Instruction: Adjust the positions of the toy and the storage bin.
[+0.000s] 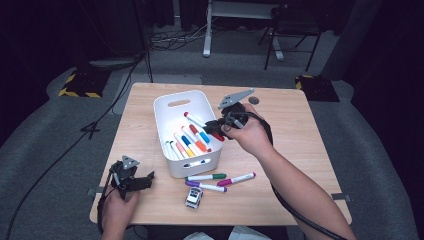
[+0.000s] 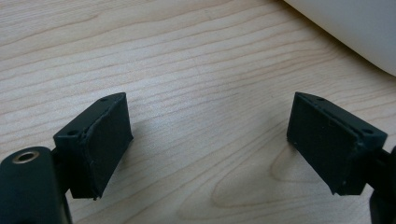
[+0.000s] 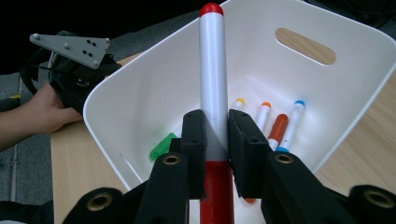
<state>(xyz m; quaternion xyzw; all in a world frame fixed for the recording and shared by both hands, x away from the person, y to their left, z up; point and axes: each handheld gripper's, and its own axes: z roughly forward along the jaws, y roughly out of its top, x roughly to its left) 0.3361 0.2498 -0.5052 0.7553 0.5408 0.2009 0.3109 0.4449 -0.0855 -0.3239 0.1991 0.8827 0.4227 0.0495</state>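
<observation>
Right tongs pinch a red marker on its white barrel just above the red cap, holding it over the white bin, likely so it can drop in among the markers already lying there. Gripping near one end leaves the long barrel pointing ahead into the bin. Left tongs rest spread and empty on the table beside the bin, clear of the work. Three markers and a toy car wait on the table in front of the bin.
</observation>
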